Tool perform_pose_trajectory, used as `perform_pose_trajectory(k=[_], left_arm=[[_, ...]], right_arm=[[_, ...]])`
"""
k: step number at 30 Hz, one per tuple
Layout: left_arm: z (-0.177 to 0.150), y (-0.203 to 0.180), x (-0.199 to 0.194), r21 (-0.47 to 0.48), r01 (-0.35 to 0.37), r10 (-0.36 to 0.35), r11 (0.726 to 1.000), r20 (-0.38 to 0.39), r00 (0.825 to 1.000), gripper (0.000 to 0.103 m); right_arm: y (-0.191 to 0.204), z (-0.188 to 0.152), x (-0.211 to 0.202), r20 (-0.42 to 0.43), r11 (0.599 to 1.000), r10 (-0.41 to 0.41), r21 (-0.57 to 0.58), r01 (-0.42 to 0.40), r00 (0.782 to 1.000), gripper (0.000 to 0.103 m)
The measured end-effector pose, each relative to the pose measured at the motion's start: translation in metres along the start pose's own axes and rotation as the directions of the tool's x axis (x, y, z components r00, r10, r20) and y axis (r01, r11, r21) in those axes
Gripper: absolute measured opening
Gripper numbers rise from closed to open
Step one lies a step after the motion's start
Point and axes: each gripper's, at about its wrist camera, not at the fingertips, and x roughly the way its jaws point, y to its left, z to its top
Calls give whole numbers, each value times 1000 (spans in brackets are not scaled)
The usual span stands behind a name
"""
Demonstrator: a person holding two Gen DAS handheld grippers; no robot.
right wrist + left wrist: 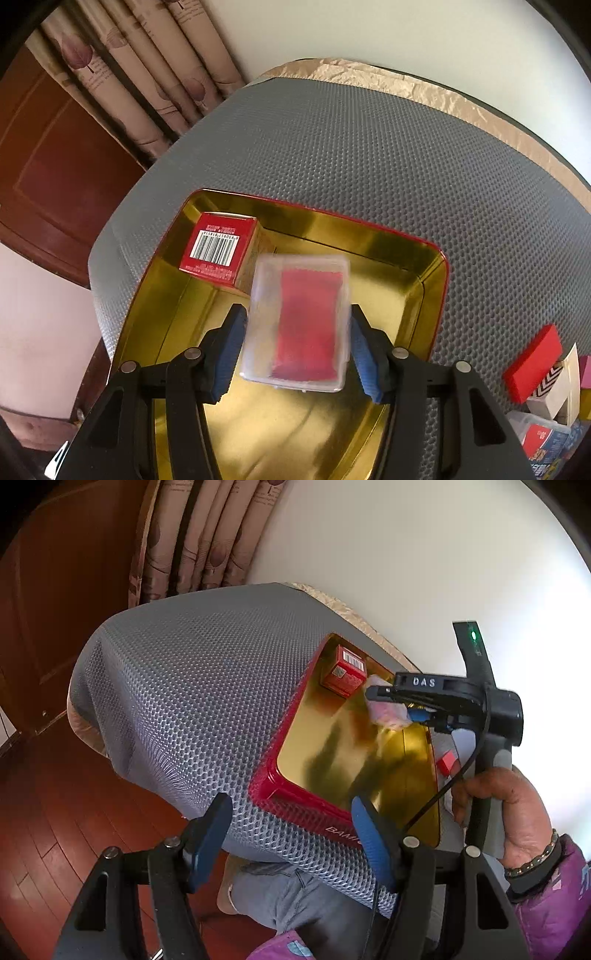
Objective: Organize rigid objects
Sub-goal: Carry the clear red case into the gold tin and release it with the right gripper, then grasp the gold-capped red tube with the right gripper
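Clear case (297, 321): a see-through plastic case with a red insert, between the right gripper's (297, 354) blue fingers (229, 354), tilted and blurred, above the golden floor of the tin.
Right fingers: partly apart. The left pad lay against the case's left edge; on the right a thin gap seemed to show between pad and case, so a firm hold could not be told.
Right gripper from the left wrist view: it (384, 698) reached over the tin's far right part with the pale case at its tip; "DAS" was printed in white on its black body, and a green light glowed on it.
Right hand (506, 812): wrapped on the gripper's handle, with a bead bracelet and a purple sleeve.
Tin (439, 280): a red-walled, gold-lined tray on the grey mesh-covered worktop (369, 147). White letters on its near red wall read "BAM", the rest hidden behind a finger.
Red box (218, 247): in the tin's far left corner, a white barcode label on top, digits too small to read; near the case, not clearly touching.
Left gripper (291, 845): fingers wide apart with nothing between them, over the tin's near left corner.
Right of the tin: a red block (533, 362), a white box with a black zigzag pattern (554, 387) and other small packs on the worktop.
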Motion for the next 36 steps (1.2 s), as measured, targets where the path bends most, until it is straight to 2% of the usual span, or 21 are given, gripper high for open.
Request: perform_pose_trajectory(k=[2,3,6,8,9,10,12,13,15,18,19,23,24,25,27,29,32,35,36], left_arm=[[-1,-1,3,15,4,-4,1000,-15,1000,69],[-2,-1,4,22,6,-6,1000,-17,1000,69],[-3,-4,4,50,19,-18,999,-20,1000,69],[-6,-8,1,69,36,-35,997,-10,999,69],[-6,-9,-1,78,51,-51,996,-10,999,69],[-8,-13,-2,94,86,-85,992,-17,996,69],[-12,-22,-4,130,132,-129,983,-32,991,69],[-15,-30,-4,160,150,-145,976,-40,989,69],[-26,-52,-6,269,191,-178,944,-71,981,69],[-44,-82,-7,420,192,-173,887,-82,981,69],[-51,-90,-7,460,187,-166,868,-87,982,69],[-75,-127,-5,592,202,-166,780,-116,979,69],[-78,-135,-4,604,215,-176,767,-124,977,69],[-79,-142,-2,608,235,-190,758,-138,972,69],[-79,-155,4,607,266,-207,748,-168,964,69],[-78,-171,13,611,264,-189,746,-185,964,69],[-73,-181,22,575,284,-196,767,-212,957,69],[-71,-177,25,514,316,-213,797,-251,944,69],[-72,-175,25,504,319,-213,803,-257,943,69]], right_arm=[[-2,-1,-3,11,1000,10,8,-10,1000,61],[-4,-2,-7,21,1000,18,17,-19,1000,69],[-12,-14,-34,90,995,90,46,-94,992,72],[-24,-33,-65,160,992,108,52,-118,981,79],[-33,-47,-82,200,991,105,55,-118,974,87],[-47,-67,-103,250,993,85,59,-103,964,93],[-68,-99,-129,302,996,23,71,-47,953,96],[-90,-124,-146,319,996,-50,91,22,946,97],[-123,-157,-164,322,985,-151,132,113,935,99],[-191,-206,-182,254,937,-312,242,252,916,100],[-219,-225,-186,207,906,-378,284,314,903,100],[-277,-269,-190,90,839,-467,359,409,880,100],[-283,-276,-191,84,835,-463,374,403,882,100],[-291,-284,-192,82,837,-440,398,376,894,100],[-292,-291,-191,94,843,-415,414,343,905,100],[-280,-294,-192,134,870,-373,394,296,918,100],[-242,-286,-192,210,936,-242,310,170,947,100],[-190,-262,-178,206,976,-174,167,141,963,99],[-180,-255,-173,198,983,-144,145,117,969,93]])
